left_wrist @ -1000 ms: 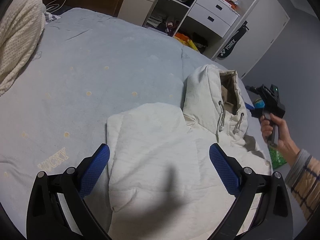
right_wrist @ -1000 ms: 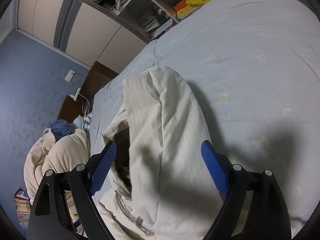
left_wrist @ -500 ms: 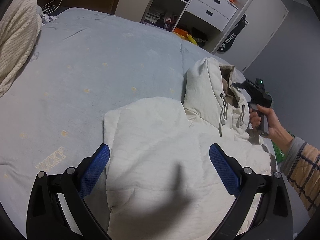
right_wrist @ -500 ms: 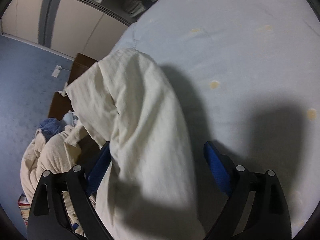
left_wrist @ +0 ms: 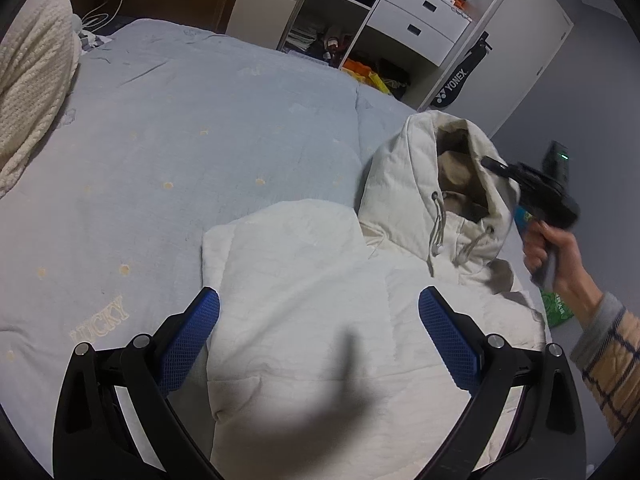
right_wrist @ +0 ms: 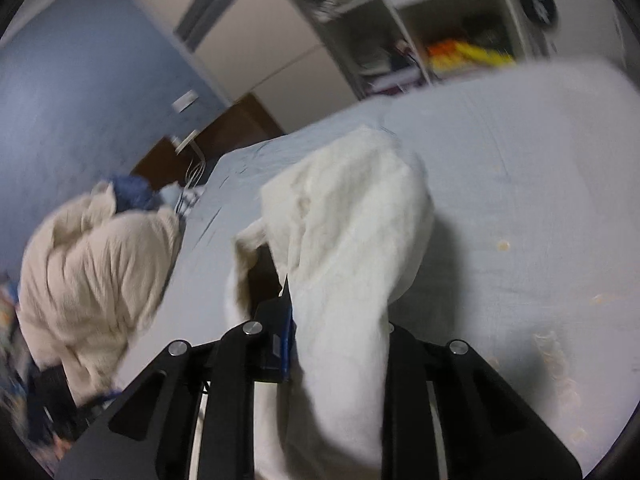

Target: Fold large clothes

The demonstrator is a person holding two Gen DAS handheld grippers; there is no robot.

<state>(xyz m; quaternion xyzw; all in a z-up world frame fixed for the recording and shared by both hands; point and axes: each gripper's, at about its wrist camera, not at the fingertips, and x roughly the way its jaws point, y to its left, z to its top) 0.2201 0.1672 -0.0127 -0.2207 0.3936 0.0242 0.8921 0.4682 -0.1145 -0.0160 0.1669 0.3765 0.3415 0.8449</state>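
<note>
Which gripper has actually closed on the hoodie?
The right gripper: its jaws are pinched on the hoodie's hood. The left gripper hangs wide open above the folded body, gripping nothing.

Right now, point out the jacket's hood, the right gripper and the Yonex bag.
hood [left_wrist: 404, 172], left wrist view, its outer left side.
right gripper [right_wrist: 336, 344], right wrist view, midway between its fingertips, shut on hood fabric.
Yonex bag [left_wrist: 454, 82], left wrist view, its printed lettering.

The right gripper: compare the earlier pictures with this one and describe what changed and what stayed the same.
The right gripper has moved in and shut on the hood of the cream jacket. The left gripper stays open above the folded body on the blue bed.
</note>
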